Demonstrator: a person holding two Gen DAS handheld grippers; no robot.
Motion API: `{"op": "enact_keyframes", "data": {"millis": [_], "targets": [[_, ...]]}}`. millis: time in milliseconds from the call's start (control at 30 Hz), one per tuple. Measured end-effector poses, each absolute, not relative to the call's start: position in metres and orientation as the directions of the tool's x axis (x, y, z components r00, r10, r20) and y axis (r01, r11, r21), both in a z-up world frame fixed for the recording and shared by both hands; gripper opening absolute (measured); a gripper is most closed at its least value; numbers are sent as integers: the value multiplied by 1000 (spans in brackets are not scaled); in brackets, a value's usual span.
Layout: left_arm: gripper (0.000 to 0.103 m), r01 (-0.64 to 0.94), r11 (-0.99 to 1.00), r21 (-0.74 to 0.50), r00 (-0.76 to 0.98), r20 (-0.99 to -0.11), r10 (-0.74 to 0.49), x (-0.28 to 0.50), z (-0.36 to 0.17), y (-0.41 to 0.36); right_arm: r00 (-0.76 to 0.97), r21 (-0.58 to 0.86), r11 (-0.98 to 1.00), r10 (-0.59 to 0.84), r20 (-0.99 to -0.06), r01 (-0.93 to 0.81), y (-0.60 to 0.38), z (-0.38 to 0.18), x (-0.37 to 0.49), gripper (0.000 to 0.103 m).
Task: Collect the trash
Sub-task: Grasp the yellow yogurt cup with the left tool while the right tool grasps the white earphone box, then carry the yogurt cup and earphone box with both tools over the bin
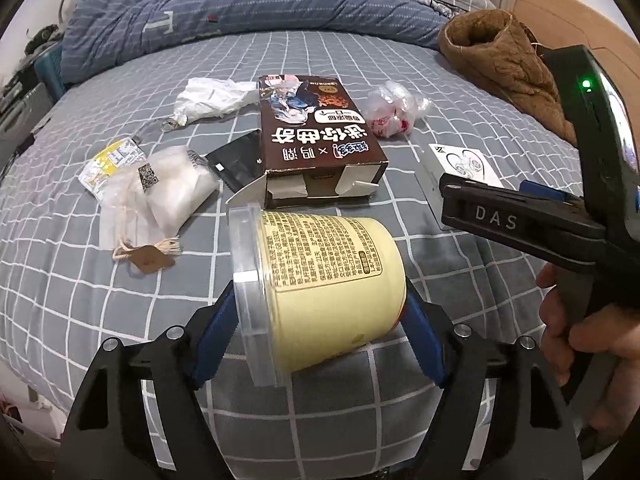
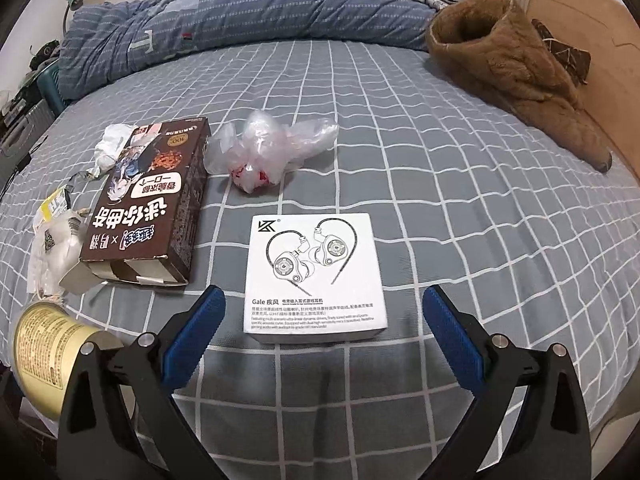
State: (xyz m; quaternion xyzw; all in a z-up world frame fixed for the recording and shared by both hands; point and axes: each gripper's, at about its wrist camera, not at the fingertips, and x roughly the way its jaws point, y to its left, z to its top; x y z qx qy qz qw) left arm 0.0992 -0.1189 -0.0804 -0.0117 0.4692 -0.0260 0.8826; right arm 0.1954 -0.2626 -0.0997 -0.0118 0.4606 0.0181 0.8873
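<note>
Our left hand-held gripper [image 1: 320, 320] squeezes the yellow cup [image 1: 324, 280] sideways above the bed [image 1: 400, 60]; our right hand-held gripper [image 2: 324, 312] hangs wide open over the white box [image 2: 314, 276].

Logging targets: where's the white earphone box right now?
The white earphone box lies flat on the checked bedsheet, centred ahead of the open right claw, right of the brown snack box, near side of the crumpled plastic bag.

Both wrist cameras look low across the grey checked bedsheet [image 1: 360, 60] toward the rumpled blue duvet [image 2: 248, 12] at the far side. The left view sits close behind a yellow cup [image 1: 320, 280], which fills its foreground. The right view faces a white earphone box [image 2: 316, 276] nearby. Both share the brown snack box [image 1: 316, 140], crumpled plastic bag [image 2: 272, 152] and brown fleece garment [image 2: 512, 68].
</note>
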Motion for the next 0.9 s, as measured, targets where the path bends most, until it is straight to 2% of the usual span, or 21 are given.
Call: {"op": "enact_keyframes", "data": {"millis": [67,133,167,900], "targets": [[74,38,998,-51,561,-825,-64,99,-80,-118,557,5,999,31,-830,-49,-261,-103,198,84],[74,39,998,-54,560,-825,-67,98,-80,-116,543,20,998,46,-838,-55,-260,-106,199,70],[74,41,998,-56,559,-826,-69,97,-79,-115,548,19,998,45,-835,-52,-259,-105,198,68],[74,46,998,-46,563,-824,-64,63,-61,-92,588,17,1000,7,-809,13,-267,-85,133,68]]}}
